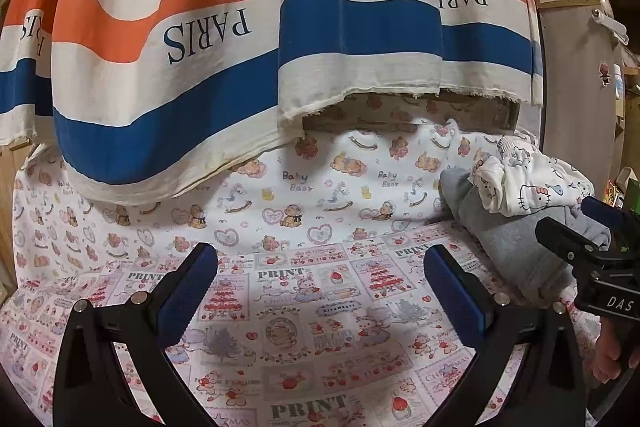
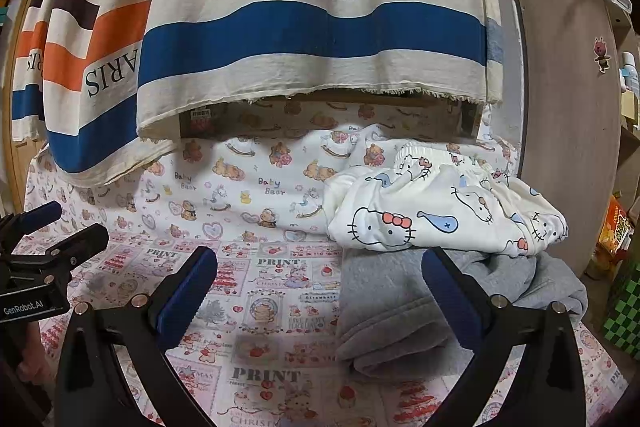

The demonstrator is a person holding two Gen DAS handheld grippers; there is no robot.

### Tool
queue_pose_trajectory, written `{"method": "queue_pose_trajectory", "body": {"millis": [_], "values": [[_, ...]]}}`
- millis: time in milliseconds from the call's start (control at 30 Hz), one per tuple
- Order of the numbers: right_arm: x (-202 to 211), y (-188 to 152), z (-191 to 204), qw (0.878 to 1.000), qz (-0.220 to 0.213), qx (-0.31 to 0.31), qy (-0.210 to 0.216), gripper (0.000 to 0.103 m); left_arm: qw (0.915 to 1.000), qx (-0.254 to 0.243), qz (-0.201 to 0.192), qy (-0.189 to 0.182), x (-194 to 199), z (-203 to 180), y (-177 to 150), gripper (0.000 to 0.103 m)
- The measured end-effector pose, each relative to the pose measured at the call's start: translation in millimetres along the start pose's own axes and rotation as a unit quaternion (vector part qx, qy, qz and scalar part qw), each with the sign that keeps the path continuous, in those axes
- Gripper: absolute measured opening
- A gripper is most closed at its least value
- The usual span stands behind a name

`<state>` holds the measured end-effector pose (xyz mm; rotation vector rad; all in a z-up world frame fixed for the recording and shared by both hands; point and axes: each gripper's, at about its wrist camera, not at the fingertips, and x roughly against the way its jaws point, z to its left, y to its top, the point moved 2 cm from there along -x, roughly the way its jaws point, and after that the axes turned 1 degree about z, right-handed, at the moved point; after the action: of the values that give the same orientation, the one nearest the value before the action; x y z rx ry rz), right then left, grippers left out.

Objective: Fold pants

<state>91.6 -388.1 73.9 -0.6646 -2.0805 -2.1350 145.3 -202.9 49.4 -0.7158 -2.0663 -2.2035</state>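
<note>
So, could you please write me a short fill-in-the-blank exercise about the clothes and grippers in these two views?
1. The white cat-print pants lie on top of the ____ pants.
2. Both the left gripper and the right gripper are ____ and hold nothing.
3. The striped cloth hanging behind the work surface shows the word ____.
4. The lowest coloured stripe on that cloth is ____.

Missing words: grey; open; PARIS; blue

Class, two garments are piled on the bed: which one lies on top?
The white cat-print pants lie on top; the plain grey sweatpants sit underneath, nearer the cameras.
</note>
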Motion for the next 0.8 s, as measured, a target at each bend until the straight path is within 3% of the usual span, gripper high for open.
{"method": "queue_pose_trajectory", "body": {"millis": [800], "values": [[-0.1, -0.2, 0.6, 1.0, 0.001, 0.002, 0.004, 0.103, 0.9999, -0.01, 0.009, -0.006, 0.2, -0.9, -1.8, 0.102]]}}
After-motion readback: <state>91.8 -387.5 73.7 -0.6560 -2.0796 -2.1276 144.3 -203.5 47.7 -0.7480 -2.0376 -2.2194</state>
